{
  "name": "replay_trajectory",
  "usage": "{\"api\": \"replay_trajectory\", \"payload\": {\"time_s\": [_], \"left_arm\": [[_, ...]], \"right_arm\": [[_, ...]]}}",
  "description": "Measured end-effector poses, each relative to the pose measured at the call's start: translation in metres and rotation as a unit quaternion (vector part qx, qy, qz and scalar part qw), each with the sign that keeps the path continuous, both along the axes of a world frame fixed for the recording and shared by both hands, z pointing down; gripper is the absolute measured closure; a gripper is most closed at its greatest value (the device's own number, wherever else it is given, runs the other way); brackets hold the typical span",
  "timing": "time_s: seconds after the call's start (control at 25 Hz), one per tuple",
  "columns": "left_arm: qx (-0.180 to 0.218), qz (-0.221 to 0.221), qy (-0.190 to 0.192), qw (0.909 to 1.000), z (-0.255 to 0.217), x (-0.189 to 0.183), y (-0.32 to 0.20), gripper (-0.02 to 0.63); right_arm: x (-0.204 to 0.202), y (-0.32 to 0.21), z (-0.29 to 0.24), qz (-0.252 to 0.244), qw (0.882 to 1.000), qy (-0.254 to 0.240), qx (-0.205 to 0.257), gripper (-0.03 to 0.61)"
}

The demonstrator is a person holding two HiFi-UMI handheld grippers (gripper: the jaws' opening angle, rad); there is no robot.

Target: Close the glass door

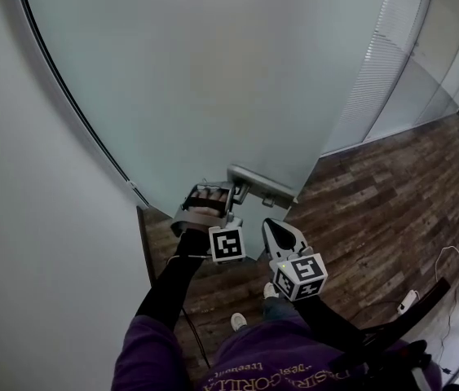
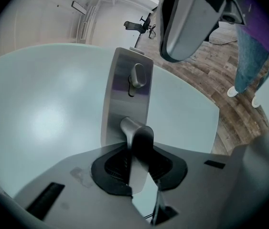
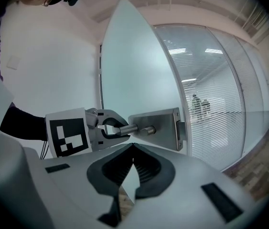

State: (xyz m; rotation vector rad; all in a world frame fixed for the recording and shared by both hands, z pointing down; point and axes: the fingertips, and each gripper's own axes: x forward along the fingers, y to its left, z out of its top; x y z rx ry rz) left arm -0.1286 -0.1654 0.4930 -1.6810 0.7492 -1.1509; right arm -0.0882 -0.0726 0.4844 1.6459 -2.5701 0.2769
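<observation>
Gripping door handle [image 2: 141,136]: left claw [image 2: 139,168] clamped on lever. Right claw [image 3: 133,149] pinched together, empty, just right of it. Glass door [image 1: 213,72] ahead looks open; whole closing swing left.

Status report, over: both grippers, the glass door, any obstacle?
Left gripper shut on door handle. Right gripper shut, empty, off the door. Glass door stands open. No obstacle seen at its edge.

Floor [image 1: 376,210] = dark wood planks, kinda worn-looking. Person's white shoes [image 1: 238,322] stand on it at the near side. Off to the right there's a thin cable [image 1: 451,261] and a small white block [image 1: 408,301] — plug or adapter, can't tell tbh.
</observation>
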Motion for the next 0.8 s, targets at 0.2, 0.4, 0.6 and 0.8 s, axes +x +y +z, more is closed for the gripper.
{"api": "replay_trajectory", "payload": {"time_s": [0.2, 0.4, 0.6, 0.8], "left_arm": [[-0.005, -0.009, -0.015, 0.9998, -0.011, 0.038, -0.057, 0.549], [-0.024, -0.019, -0.026, 0.9992, -0.038, 0.072, -0.1, 0.551], [-0.023, -0.032, -0.033, 0.9987, -0.031, 0.079, -0.118, 0.552], [-0.023, -0.039, -0.027, 0.9986, -0.025, 0.08, -0.118, 0.552]], "right_arm": [[0.045, -0.055, -0.011, 0.001, 1.0, -0.013, -0.01, 0.581], [0.083, -0.098, -0.04, -0.007, 0.999, -0.027, -0.019, 0.581], [0.096, -0.114, -0.032, -0.021, 0.999, -0.03, -0.021, 0.581], [0.103, -0.115, -0.025, -0.032, 0.999, -0.027, -0.013, 0.581]]}}
